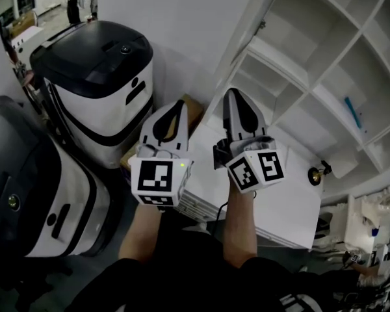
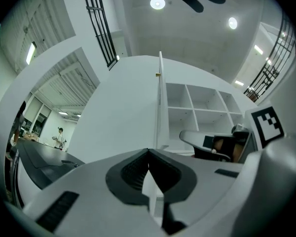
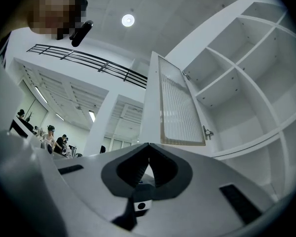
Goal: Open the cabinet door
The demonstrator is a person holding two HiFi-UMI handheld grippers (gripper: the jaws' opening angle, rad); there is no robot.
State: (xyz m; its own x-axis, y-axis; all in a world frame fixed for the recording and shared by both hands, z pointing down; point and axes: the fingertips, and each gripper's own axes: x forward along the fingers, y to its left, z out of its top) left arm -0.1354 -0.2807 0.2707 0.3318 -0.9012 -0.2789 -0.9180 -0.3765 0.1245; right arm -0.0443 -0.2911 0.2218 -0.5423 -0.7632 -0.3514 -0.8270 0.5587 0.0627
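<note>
A white cabinet of open shelves stands at the right. Its tall door is swung open and shows edge-on; in the right gripper view this door has a ribbed glass panel and hinges, and in the left gripper view its thin edge rises straight ahead. Lower down is a white panel with a brass knob. My left gripper and right gripper are held side by side in front of the door, tips pointing at it. Both are shut with nothing between the jaws, apart from the door.
Two black-and-white machines stand at the left, close to my left arm. A cardboard box lies beneath the grippers. A blue item rests on a shelf. Several people stand far off.
</note>
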